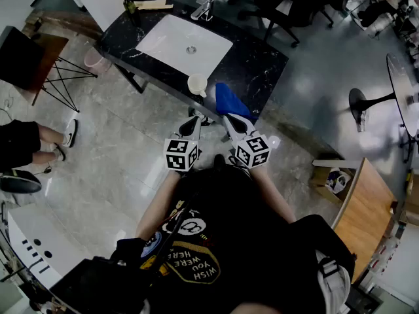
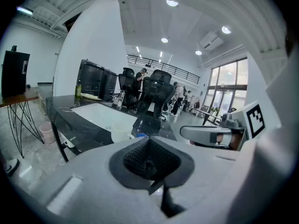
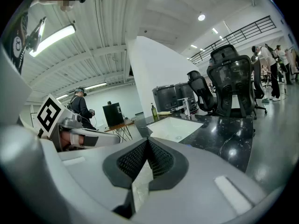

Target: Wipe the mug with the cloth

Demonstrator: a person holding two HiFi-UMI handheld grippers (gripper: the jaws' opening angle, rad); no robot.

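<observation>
Mug (image 1: pixel 197 84) and cloth (image 1: pixel 230 102) sit at the counter (image 1: pixel 262 64) edge.

The counter (image 1: pixel 255 64) is black stone with thin white veins, and the sink (image 1: pixel 177 41) is plain white. The mug (image 1: pixel 198 84) is cream. The cloth (image 1: pixel 230 101) is bright blue. The left gripper (image 2: pixel 149 143) and right gripper (image 3: pixel 148 143) are pale grey, with black, finely ribbed pads (image 2: pixel 140 160). The cubes (image 1: pixel 181 154) carry black square markers on white. The floor (image 1: pixel 118 149) is grey with pale marbling. The shirt (image 1: pixel 229 221) is black with a yellow and white print. The bin (image 1: pixel 95 59) is pink, the bottle (image 2: pixel 78 88) is green, and the table (image 1: pixel 363 208) is light brown wood.
</observation>
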